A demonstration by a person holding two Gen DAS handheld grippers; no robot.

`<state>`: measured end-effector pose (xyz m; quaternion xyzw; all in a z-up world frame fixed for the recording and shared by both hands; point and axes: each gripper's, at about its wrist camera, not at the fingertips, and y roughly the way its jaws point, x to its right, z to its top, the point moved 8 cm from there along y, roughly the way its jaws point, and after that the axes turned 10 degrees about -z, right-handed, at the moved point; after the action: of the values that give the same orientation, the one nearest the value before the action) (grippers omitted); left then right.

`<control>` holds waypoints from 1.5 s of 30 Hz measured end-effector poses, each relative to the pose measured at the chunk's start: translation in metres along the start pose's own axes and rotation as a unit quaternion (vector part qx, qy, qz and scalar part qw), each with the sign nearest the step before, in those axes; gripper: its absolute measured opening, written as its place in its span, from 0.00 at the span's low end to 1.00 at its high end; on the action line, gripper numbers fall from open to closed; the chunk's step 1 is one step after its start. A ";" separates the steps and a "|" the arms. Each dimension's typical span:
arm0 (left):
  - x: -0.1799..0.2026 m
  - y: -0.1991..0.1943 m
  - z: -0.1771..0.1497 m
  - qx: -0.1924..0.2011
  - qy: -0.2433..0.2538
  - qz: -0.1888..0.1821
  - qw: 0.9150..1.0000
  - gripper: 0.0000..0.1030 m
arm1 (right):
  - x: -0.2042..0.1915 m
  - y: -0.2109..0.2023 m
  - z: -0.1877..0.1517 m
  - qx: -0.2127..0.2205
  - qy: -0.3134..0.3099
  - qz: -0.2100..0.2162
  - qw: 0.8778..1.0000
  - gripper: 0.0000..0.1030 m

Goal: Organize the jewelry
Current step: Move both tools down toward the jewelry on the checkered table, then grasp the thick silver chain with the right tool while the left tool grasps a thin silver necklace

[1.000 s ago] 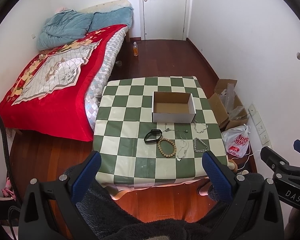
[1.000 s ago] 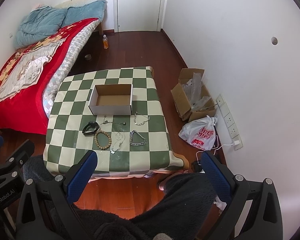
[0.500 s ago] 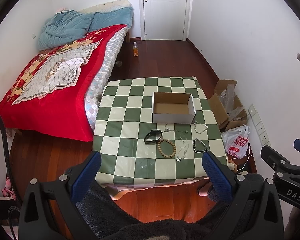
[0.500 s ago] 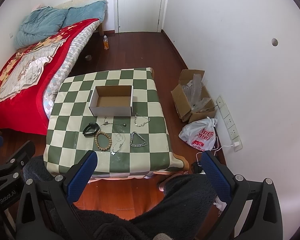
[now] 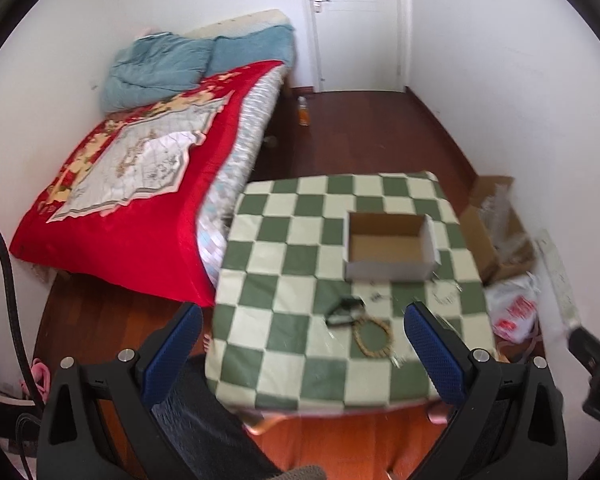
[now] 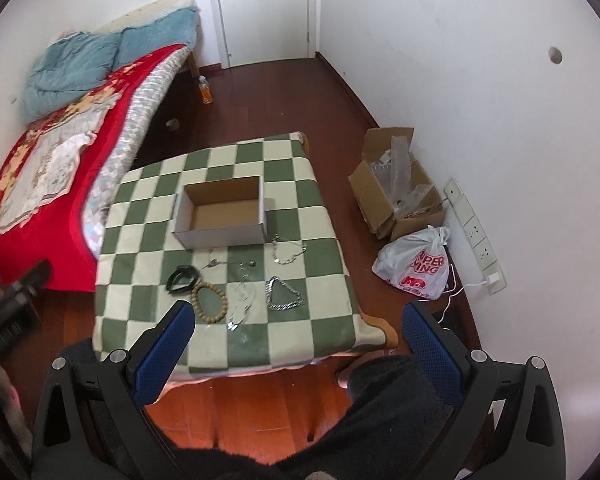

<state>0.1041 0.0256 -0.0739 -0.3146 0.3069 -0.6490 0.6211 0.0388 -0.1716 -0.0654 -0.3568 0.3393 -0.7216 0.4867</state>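
Both grippers' fingers [image 5: 436, 352] [image 6: 430, 348] spread empty, one box [image 6: 220, 216], one bead bracelet [image 6: 211, 304], one black band [image 6: 183, 279]

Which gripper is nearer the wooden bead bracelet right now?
Left, I judge, narrowly. The left gripper frames the wooden bead bracelet between its open fingers; the right gripper has it beside its left finger. Neither touches it.

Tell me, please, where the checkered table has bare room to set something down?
The green-and-cream checkered tabletop is bare left of the open cardboard box, behind it, and along the near edge. It is crowded just in front of the box: black band, wooden bead bracelet, silver chains.
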 end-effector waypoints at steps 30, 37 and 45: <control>0.078 0.230 -0.173 -0.293 -0.019 -0.032 0.955 0.83 | -0.073 0.346 -0.068 -0.177 -0.109 0.001 0.978 0.04; 0.103 0.236 -0.172 -0.283 -0.038 -0.066 0.956 0.76 | -0.026 0.337 -0.094 -0.219 -0.071 0.006 0.973 0.04; 0.127 0.255 -0.182 -0.299 -0.016 -0.059 0.952 0.76 | -0.006 0.330 -0.105 -0.234 -0.025 0.023 0.972 0.04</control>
<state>0.1127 -0.1099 -0.3837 -0.5141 0.4578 -0.5573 0.4642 0.1033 -0.2481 -0.3967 -0.4707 0.4947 -0.6020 0.4140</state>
